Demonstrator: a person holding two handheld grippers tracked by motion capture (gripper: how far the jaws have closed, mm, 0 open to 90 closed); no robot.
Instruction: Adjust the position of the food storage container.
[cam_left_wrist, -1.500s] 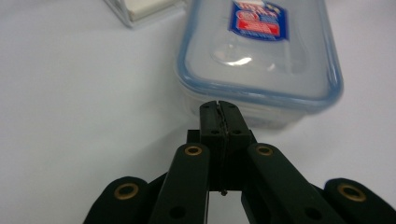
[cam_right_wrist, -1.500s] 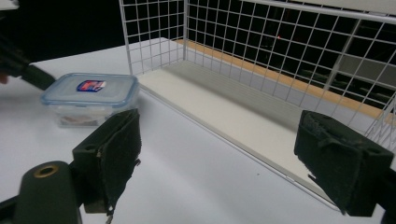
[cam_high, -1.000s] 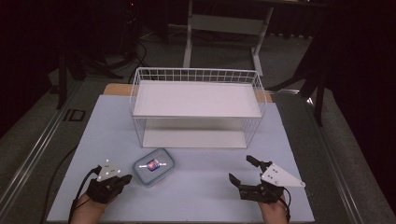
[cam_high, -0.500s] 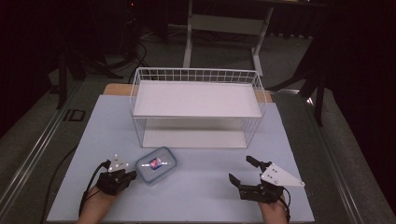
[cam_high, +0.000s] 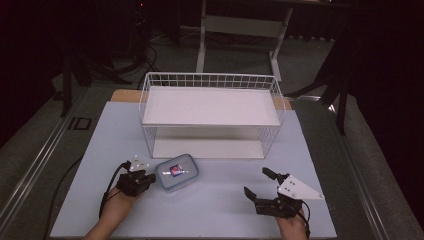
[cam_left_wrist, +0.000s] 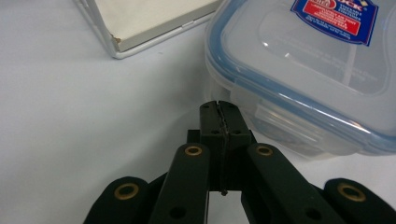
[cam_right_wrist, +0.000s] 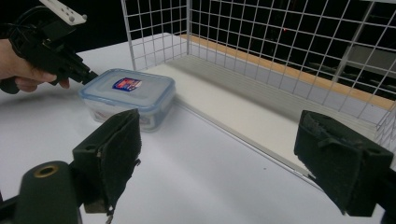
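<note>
Left gripper fingers against container edge.

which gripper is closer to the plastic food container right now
Left. The left gripper, jaws shut, is right at the container's edge; the right gripper, open, sits well off to its other side.

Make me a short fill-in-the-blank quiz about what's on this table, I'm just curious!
1. The left gripper, jaws closed, sits at the edge of a clear ____ with a blue-rimmed lid.
2. The right gripper has its jaws ____.
3. Behind the container stands a white wire ____.

Missing words: container; open; rack
</note>
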